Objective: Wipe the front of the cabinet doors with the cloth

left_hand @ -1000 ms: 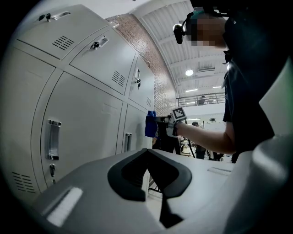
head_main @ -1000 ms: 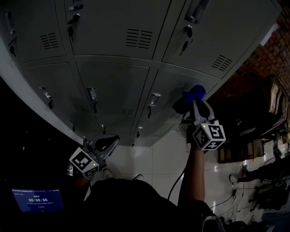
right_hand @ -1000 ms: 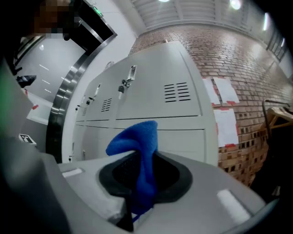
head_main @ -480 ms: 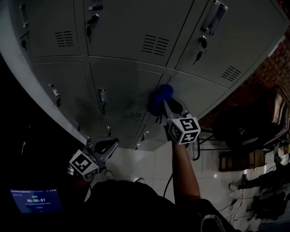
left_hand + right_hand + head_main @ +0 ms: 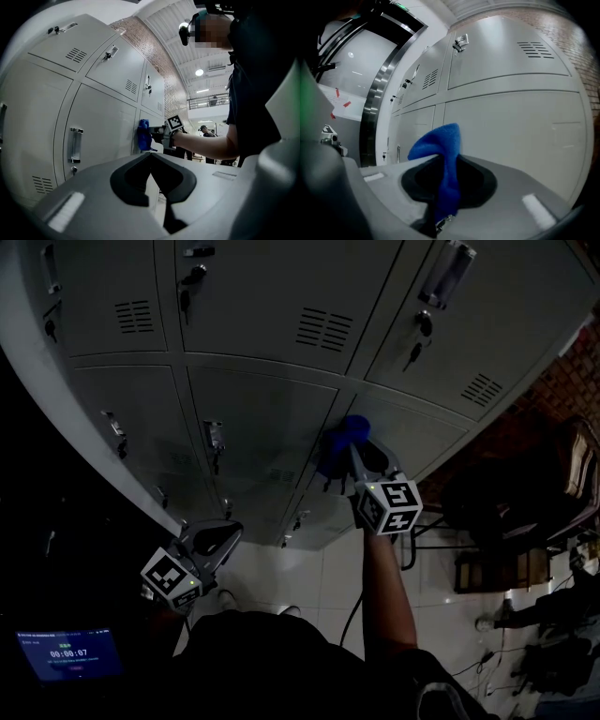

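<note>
The grey metal cabinet doors (image 5: 262,418) fill the upper head view, each with a handle, a lock and vent slots. My right gripper (image 5: 352,461) is shut on a blue cloth (image 5: 341,444) and holds it against the doors, near the seam between the middle and right lower doors. In the right gripper view the blue cloth (image 5: 446,154) stands up from the shut jaws, with a door front (image 5: 515,131) just beyond it. My left gripper (image 5: 223,538) hangs low at the left, shut on nothing, away from the doors. The left gripper view shows the blue cloth (image 5: 143,136) on the door.
A white tiled floor (image 5: 309,577) lies below the lockers. Dark chairs and furniture (image 5: 525,502) stand at the right by a brick wall (image 5: 562,371). A lit screen (image 5: 67,652) glows at the bottom left. People (image 5: 204,133) stand far off.
My right gripper carried the cloth leftward from the right lower door to the seam beside the middle door, then edged slightly back right. The left gripper has barely moved.
</note>
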The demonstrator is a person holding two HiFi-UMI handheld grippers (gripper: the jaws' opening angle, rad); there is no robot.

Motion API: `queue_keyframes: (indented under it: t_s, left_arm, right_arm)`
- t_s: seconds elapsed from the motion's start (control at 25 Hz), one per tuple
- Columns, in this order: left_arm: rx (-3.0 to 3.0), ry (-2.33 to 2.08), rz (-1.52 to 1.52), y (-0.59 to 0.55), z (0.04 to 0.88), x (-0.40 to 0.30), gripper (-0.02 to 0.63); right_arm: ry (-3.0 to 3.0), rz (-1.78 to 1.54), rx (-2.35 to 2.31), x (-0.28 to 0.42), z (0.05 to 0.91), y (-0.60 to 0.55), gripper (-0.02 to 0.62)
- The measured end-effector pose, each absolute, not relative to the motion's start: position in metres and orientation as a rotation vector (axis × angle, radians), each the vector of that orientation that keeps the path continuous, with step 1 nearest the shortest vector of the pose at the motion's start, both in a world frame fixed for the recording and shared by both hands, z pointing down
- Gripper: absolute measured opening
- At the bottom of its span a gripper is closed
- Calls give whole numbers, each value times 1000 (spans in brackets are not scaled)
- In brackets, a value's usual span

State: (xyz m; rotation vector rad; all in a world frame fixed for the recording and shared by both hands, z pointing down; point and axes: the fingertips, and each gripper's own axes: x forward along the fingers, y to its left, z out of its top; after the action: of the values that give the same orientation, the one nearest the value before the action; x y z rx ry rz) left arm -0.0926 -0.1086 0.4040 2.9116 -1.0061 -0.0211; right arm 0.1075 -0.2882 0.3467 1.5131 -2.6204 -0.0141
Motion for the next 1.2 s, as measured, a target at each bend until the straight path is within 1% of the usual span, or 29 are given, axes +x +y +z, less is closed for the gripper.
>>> queue_keyframes:
  t_s: [0.36,0.96,1.2]
  left_arm:
    - [2931,-945,-13,-111,404,-74,6]
    - [2941,-890,3,-108,409,-50,6]
    - [2936,-893,10,-102,412,-47,5]
  right_arm:
    - [-2532,2,1652,167,348,-286,71]
    - [-2326,30,1940,298,350,-281,71]
    - [-2230,44,2049,337,360,-277,71]
